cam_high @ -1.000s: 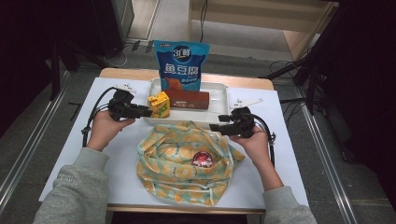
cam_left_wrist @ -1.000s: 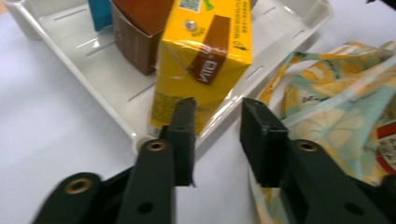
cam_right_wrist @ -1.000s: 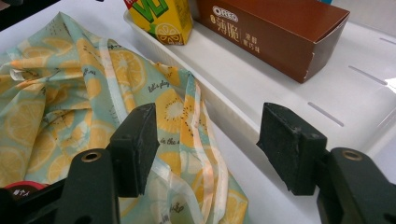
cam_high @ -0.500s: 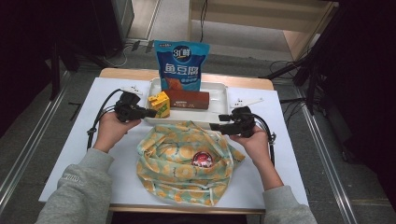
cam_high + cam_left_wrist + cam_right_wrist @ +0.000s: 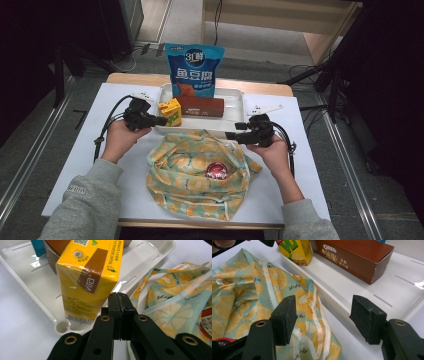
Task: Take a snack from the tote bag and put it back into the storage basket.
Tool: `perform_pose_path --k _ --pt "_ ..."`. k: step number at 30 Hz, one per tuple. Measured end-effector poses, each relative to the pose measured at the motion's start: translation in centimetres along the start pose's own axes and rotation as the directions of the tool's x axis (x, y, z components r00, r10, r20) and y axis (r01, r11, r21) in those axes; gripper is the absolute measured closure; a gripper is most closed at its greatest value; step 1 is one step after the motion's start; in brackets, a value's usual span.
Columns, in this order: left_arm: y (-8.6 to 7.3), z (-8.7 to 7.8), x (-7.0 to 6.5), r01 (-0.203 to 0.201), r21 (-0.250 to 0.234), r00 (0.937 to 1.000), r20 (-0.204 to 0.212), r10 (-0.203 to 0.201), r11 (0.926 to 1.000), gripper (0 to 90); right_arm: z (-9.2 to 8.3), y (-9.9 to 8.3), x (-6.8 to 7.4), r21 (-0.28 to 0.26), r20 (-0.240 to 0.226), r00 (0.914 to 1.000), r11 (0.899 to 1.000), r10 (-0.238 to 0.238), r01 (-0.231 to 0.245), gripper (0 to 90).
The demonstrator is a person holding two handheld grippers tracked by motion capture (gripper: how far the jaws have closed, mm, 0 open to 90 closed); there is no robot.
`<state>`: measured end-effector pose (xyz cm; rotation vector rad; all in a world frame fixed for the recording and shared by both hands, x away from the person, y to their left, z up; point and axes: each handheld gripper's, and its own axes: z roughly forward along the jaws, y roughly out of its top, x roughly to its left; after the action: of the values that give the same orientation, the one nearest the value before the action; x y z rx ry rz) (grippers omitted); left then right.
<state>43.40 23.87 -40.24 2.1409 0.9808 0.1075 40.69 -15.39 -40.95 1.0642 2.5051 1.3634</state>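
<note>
L gripper (image 5: 119, 298) jaws closed empty, edged toward juice carton (image 5: 87, 277).

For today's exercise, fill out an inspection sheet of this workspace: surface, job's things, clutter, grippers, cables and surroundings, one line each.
Surface: white table, wooden edge at the far side.
Job's things: yellow drink carton upright in the white tray; fruit-print cloth bag lies open in front of the tray.
Clutter: brown box and blue snack pouch in the tray; a red-topped item in the bag.
Grippers: left gripper shut, empty, beside the carton; right gripper open above the bag's edge.
Cables: a black cable trails from the left gripper.
Surroundings: dark floor, stands.
</note>
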Motion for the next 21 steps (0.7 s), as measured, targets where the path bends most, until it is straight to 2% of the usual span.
perform_pose_path --k 8,11,18,21 --pt "-0.3 -0.4 0.7 0.015 -0.001 0.9998 -0.013 -0.015 0.9999 88.1 -0.6 0.1 0.2 -0.015 -0.001 1.0000 1.000 0.002 -0.002 38.2" --pt "-0.4 -0.5 0.9 0.026 -0.006 0.9996 -0.010 -0.026 0.9997 88.2 -0.9 0.0 0.5 0.001 -0.005 1.0000 1.000 -0.005 0.005 39.2" --pt "-0.7 -0.9 1.4 0.036 -0.018 0.9988 -0.032 -0.037 0.9992 87.4 -1.7 -0.1 1.4 -0.005 -0.019 0.9997 1.000 -0.017 0.017 40.4" --pt "-0.8 -1.0 1.5 0.050 -0.023 0.9985 -0.023 -0.050 0.9985 86.7 -1.7 -0.1 1.6 0.000 -0.023 0.9993 1.000 -0.028 0.028 41.3"
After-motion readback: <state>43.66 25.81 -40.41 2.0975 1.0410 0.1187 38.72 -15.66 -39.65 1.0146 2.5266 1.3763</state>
